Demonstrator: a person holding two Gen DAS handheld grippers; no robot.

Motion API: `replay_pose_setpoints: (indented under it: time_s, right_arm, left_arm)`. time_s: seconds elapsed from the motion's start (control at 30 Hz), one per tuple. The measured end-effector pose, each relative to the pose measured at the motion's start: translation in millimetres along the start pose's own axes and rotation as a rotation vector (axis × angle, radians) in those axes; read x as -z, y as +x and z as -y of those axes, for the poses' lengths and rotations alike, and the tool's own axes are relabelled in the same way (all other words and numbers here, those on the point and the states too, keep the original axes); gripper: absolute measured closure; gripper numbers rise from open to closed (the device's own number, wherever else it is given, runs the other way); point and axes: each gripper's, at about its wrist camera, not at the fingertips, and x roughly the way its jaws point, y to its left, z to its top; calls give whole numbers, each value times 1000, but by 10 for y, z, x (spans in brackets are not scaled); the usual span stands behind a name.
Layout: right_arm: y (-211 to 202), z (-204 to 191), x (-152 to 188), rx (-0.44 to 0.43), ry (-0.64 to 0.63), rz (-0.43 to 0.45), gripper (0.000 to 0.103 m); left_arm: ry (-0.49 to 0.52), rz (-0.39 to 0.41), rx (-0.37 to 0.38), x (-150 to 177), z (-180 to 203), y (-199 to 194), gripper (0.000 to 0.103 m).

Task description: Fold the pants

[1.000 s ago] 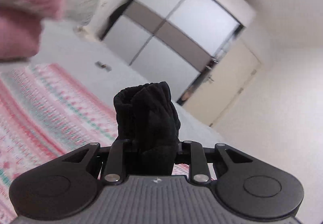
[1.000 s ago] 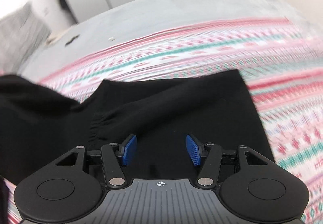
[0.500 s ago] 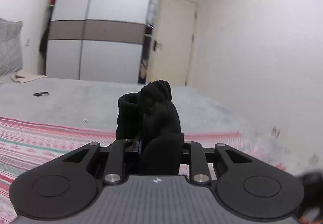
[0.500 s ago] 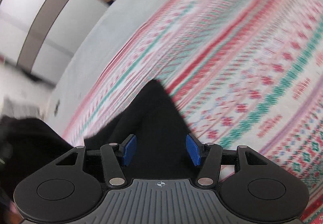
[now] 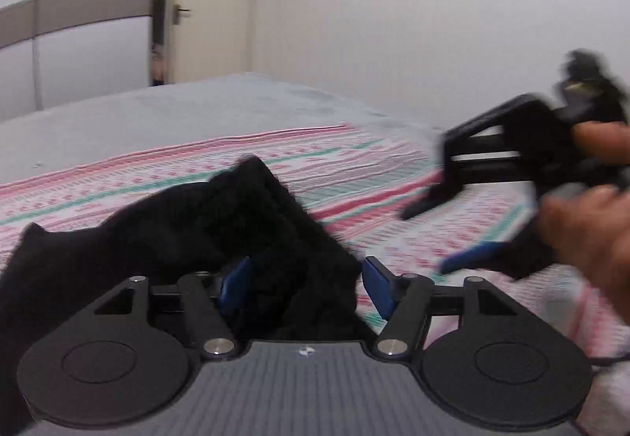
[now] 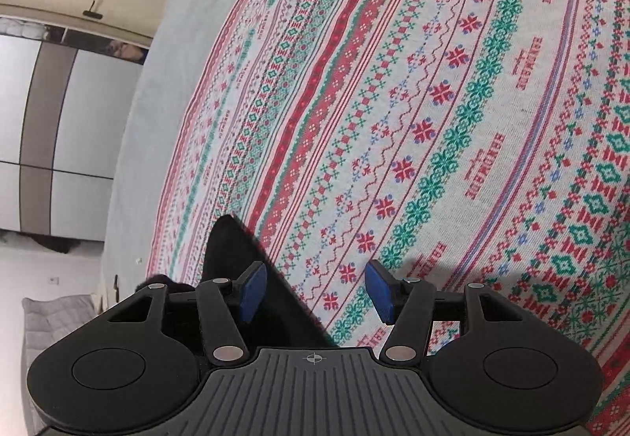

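Observation:
The black pants [image 5: 165, 235] lie bunched on the patterned blanket [image 5: 354, 160]. My left gripper [image 5: 305, 288] is open, its blue pads apart, with a heap of the black cloth loose between them. My right gripper [image 6: 315, 294] is open and empty, low over the blanket [image 6: 433, 121]. A pointed corner of the pants [image 6: 244, 259] reaches just past its left pad. The right gripper also shows blurred in the left wrist view [image 5: 453, 235], held by a hand to the right of the pants.
The blanket covers a bed with a grey sheet [image 5: 138, 117]. A wardrobe with white and brown panels [image 6: 43, 129] and a cream door [image 5: 212, 3] stand beyond the bed. A bare white wall [image 5: 433, 23] is on the right. A grey pillow [image 6: 47, 318] lies at the bed's far end.
My left gripper has opened and let go of the black cloth, which has dropped onto the blanket. My right gripper has swung away to the right, off most of the pants.

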Motion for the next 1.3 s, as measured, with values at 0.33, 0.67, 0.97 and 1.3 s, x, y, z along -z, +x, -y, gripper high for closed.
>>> replay_pose_setpoints:
  time_s: [0.33, 0.67, 0.97, 1.3]
  right_arm:
    - [20, -339, 219, 46, -249, 49, 46]
    - [305, -1042, 1021, 74, -776, 108, 46]
    - [533, -1200, 1276, 152, -971, 152, 85]
    - [372, -886, 542, 108, -740, -39, 97]
  left_arm:
    - [-119, 36, -111, 163, -1007, -1118, 11]
    - [-322, -45, -139, 358, -1481, -838, 17]
    - [-230, -118, -152, 430, -1394, -658, 17]
    - [-96, -159, -146, 479, -1226, -658, 16]
